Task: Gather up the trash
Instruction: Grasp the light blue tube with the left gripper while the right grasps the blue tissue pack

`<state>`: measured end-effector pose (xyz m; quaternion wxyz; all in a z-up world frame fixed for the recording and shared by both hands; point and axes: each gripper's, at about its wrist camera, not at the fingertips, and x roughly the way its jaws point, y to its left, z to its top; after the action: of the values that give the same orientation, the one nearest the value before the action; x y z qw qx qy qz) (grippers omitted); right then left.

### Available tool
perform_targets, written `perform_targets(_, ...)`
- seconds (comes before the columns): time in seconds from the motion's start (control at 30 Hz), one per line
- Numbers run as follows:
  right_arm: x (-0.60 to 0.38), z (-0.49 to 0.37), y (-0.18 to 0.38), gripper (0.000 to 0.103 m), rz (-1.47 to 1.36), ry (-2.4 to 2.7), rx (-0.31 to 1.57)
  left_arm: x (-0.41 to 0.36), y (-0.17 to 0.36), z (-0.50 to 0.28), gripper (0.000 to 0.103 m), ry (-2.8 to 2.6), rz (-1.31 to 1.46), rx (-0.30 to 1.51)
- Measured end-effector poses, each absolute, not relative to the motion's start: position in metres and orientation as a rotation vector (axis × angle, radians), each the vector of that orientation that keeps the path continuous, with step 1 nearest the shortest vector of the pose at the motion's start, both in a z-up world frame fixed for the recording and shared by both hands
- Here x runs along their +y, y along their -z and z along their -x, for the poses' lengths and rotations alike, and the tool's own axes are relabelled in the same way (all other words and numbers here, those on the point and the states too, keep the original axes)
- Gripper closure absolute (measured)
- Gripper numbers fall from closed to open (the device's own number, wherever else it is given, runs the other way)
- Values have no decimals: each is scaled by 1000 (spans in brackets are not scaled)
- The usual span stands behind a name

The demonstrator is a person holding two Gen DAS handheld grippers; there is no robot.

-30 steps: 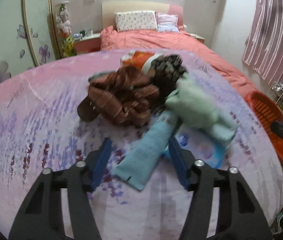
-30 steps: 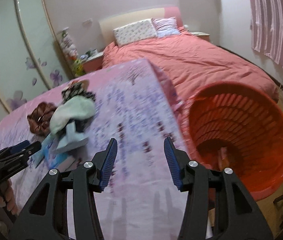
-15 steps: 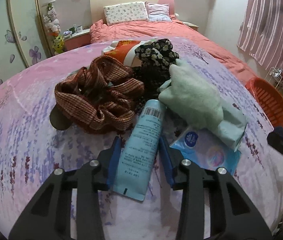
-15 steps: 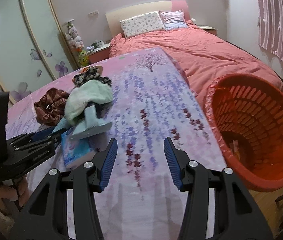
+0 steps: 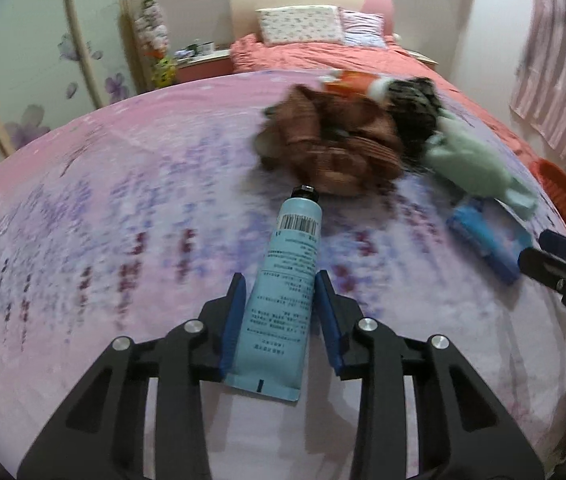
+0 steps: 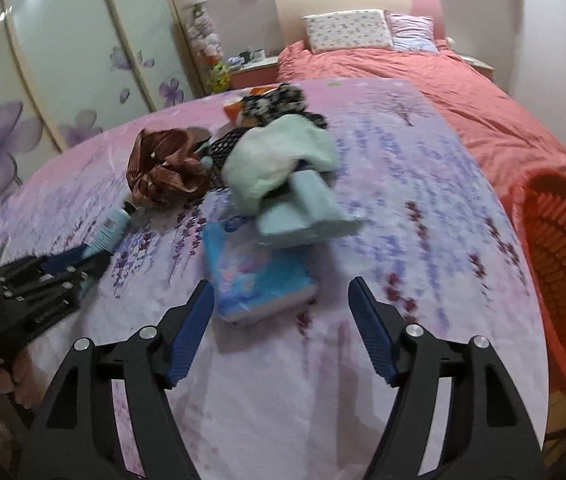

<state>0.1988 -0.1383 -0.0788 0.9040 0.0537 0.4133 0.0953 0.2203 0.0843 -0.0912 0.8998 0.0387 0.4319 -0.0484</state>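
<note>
**Legible Markings: Tube Only**

The single item carrying print is the light blue tube [image 5: 283,292], held between the fingers of the left gripper [image 5: 279,320]. All positions below are referenced to the tube's black cap [image 5: 304,193].

- Just below the cap: a white barcode label [image 5: 298,224] with black bars. The digits beneath the bars are too small to read.
- Further from the cap, down the tube body: several blocks of fine dark print. No character can be resolved.
- At the flat crimped end, farthest from the cap: a short dark vertical mark.

The blue tissue pack [image 6: 253,268] carries coloured graphics; no wording is legible.
</note>
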Motion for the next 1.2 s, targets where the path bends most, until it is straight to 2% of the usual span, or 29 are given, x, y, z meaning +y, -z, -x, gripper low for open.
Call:
perform_targets(0.13,-121,-212,85,34,-85,-195,881,105,91,-224,66,79,-33,896)
perform_targets(0.27,-110,-216,89,48,-58,-173,883,111,90,-220,66,91,-5,894)
perform_targets(0.3,-109,-215,88,49,-61,-187,882,112,90,-220,66,94,2,894)
perform_targets(1.07,-96,-221,87,45,-57,-194,885,103,87,-246,62,101,-41,897)
perform_targets(1.1,-95,-221,87,46,-56,-193,885,102,88,-247,62,101,-46,898)
perform_targets(1.13,-96,-221,87,51,-55,-191,885,100,88,-248,62,100,-50,898)
perform_targets(1.17,-97,-221,87,52,-58,-192,883,98,87,-248,64,96,-56,899)
perform_targets(1.2,-98,-221,87,52,-65,-200,881,97,87,-248,72,95,-60,896)
